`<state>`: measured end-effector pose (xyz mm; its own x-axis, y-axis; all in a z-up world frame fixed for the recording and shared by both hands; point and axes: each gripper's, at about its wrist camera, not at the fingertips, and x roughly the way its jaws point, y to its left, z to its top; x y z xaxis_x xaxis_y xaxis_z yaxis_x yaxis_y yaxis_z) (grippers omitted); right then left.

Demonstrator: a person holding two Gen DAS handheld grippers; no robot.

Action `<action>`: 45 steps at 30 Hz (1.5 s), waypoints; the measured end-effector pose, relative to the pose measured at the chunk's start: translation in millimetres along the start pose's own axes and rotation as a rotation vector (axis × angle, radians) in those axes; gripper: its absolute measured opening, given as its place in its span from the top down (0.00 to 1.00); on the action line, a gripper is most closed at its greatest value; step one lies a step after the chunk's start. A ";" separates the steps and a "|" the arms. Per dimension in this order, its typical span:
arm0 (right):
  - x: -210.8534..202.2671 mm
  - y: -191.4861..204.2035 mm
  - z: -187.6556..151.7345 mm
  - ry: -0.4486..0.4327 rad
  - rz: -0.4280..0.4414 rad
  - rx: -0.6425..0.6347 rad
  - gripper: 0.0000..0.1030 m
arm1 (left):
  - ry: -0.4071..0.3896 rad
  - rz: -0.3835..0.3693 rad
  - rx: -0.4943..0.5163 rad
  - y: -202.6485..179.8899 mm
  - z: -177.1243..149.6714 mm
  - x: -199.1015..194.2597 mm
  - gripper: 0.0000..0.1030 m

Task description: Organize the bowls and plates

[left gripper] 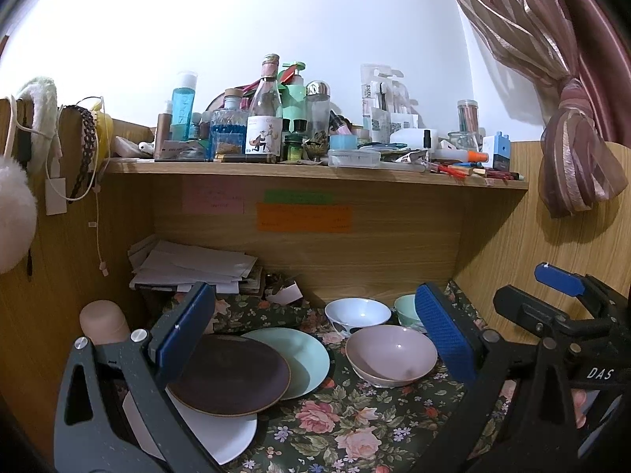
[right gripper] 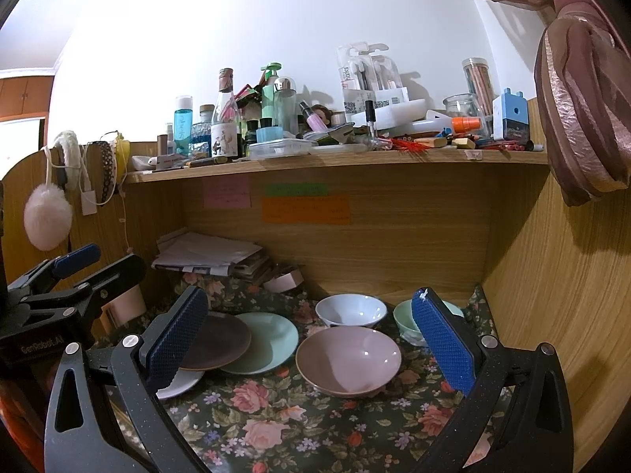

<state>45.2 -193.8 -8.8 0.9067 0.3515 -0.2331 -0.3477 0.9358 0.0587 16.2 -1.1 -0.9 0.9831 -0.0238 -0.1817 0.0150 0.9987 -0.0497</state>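
Three plates overlap on the floral cloth: a dark brown plate (left gripper: 230,374) (right gripper: 221,341) rests on a mint plate (left gripper: 307,358) (right gripper: 268,341) and a white plate (left gripper: 221,433) (right gripper: 181,384). A pink bowl (left gripper: 390,354) (right gripper: 349,358) sits to their right, with a white bowl (left gripper: 357,313) (right gripper: 351,309) and a mint bowl (left gripper: 406,307) (right gripper: 404,317) behind it. My left gripper (left gripper: 315,335) hangs open above the plates and the pink bowl, holding nothing. My right gripper (right gripper: 311,339) is open too, above the pink bowl. Each wrist view shows the other gripper at its edge.
The desk nook has wooden walls on the left, back (left gripper: 355,252) and right. A paper stack (left gripper: 193,264) and a pink cup (left gripper: 104,321) crowd the back left. The shelf (left gripper: 315,175) above carries several bottles and jars. A tied curtain (left gripper: 579,149) hangs at right.
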 end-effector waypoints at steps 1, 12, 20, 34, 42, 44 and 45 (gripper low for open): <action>1.1 0.7 0.4 0.002 -0.001 -0.002 0.00 | 0.000 0.000 -0.001 -0.2 0.0 -0.1 0.00; -0.4 2.1 1.1 -0.003 0.001 -0.008 0.00 | -0.006 -0.001 0.001 -1.0 -1.0 -1.3 0.00; -0.5 1.8 1.1 -0.004 0.001 -0.007 0.00 | -0.013 -0.004 0.005 -0.9 -0.5 -3.1 0.00; 0.3 1.4 1.0 -0.002 0.001 -0.004 0.00 | -0.007 -0.001 0.001 -0.6 -0.9 -2.2 0.00; 6.4 1.9 -1.3 0.013 0.003 -0.002 0.00 | 0.004 0.000 0.000 3.3 -3.4 3.7 0.00; 10.3 2.7 -1.6 0.022 0.007 -0.002 0.00 | 0.009 0.002 -0.002 4.9 -5.1 5.9 0.00; 12.2 2.7 -1.8 0.026 0.010 -0.001 0.00 | 0.012 0.002 -0.004 6.1 -6.4 6.9 0.00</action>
<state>54.8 -187.0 -13.2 0.8967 0.3602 -0.2574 -0.3572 0.9321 0.0601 21.9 4.5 -8.7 0.9808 -0.0220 -0.1935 0.0119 0.9985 -0.0531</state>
